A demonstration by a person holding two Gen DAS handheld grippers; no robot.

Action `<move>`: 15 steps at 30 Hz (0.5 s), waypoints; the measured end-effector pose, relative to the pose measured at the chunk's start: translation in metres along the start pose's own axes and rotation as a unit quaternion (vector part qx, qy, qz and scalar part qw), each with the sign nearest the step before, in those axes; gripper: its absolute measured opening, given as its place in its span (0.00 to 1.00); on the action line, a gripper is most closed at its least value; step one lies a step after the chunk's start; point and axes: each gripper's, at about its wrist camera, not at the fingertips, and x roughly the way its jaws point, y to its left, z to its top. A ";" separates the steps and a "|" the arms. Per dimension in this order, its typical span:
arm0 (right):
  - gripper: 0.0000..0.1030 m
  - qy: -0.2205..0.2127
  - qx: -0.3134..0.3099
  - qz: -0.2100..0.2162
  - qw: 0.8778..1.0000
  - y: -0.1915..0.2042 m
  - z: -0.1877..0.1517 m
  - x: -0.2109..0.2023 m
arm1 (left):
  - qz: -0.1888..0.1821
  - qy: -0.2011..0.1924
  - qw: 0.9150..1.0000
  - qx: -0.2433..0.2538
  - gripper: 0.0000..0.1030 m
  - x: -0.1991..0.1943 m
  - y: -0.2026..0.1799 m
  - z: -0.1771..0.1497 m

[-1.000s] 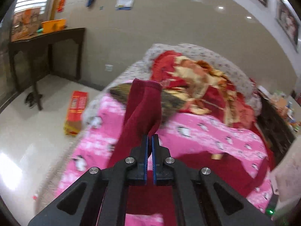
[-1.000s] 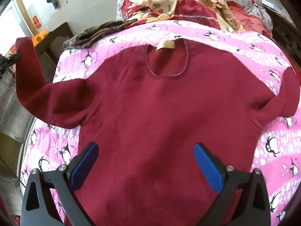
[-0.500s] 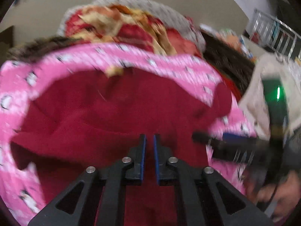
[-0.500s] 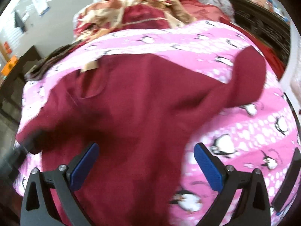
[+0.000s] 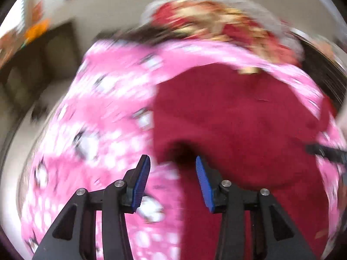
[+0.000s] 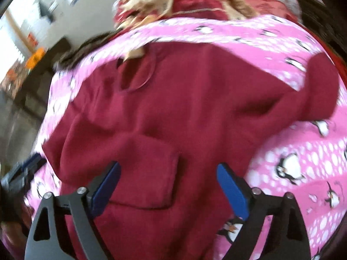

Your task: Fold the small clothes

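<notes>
A dark red long-sleeved sweater (image 6: 195,99) lies front-up on a pink penguin-print bedspread (image 6: 303,151). Its left sleeve (image 6: 138,164) is folded across the body, cuff near the middle. Its right sleeve (image 6: 314,99) still sticks out to the side. My right gripper (image 6: 168,181) is open and empty, just above the folded cuff. My left gripper (image 5: 172,179) is open and empty over the sweater's left edge (image 5: 238,130); this view is blurred. The left gripper's tip also shows at the left edge of the right wrist view (image 6: 23,171).
A heap of red and cream bedding (image 6: 184,2) lies at the head of the bed, with a dark brown garment (image 6: 86,49) beside it. A dark wooden table (image 5: 49,49) stands by the wall to the left of the bed.
My left gripper carried the left sleeve over the sweater's body, opened and let it go, then drew back to the left. The right gripper stayed open and shifted slightly.
</notes>
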 end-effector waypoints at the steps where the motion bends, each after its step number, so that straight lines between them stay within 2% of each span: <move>1: 0.88 0.002 -0.013 -0.007 1.000 0.006 0.000 0.007 | 0.003 0.019 1.000 -0.018 0.23 0.011 0.009 -0.002; 2: 0.84 0.009 -0.022 -0.022 0.999 0.010 0.001 0.016 | 0.008 0.035 0.999 -0.029 0.23 0.018 0.016 -0.005; 4: 0.66 0.026 -0.026 -0.027 0.999 0.011 0.003 0.031 | 0.007 0.059 0.997 -0.046 0.23 0.029 0.026 -0.013; 5: 0.49 0.035 -0.029 -0.024 0.999 0.012 0.002 0.037 | 0.003 0.062 0.997 -0.049 0.23 0.029 0.029 -0.016; 6: 0.38 0.039 -0.040 -0.027 0.998 0.013 0.002 0.041 | 0.003 0.062 0.997 -0.050 0.23 0.029 0.029 -0.018; 7: 0.33 0.035 -0.050 -0.032 0.998 0.015 0.002 0.041 | 0.004 0.058 0.997 -0.050 0.23 0.027 0.030 -0.020; 8: 0.18 0.027 -0.066 -0.040 0.997 0.019 0.002 0.036 | 0.003 0.054 0.997 -0.051 0.23 0.024 0.030 -0.021; 9: 0.11 0.018 -0.077 -0.044 0.996 0.020 0.003 0.030 | 0.001 0.050 0.997 -0.054 0.23 0.021 0.031 -0.022; 11: 0.10 -0.002 -0.075 -0.029 0.997 0.018 0.012 0.013 | -0.004 0.043 0.997 -0.060 0.23 0.016 0.031 -0.020; 12: 0.05 -0.023 -0.065 -0.018 0.997 0.015 0.019 -0.002 | -0.004 0.041 0.997 -0.058 0.23 0.015 0.031 -0.020; 13: 0.05 -0.041 -0.062 -0.015 0.997 0.012 0.023 -0.012 | -0.004 0.041 0.998 -0.055 0.23 0.014 0.027 -0.018; 15: 0.05 -0.085 -0.060 -0.029 0.994 0.007 0.032 -0.037 | -0.002 0.045 0.998 -0.047 0.23 0.019 0.022 -0.015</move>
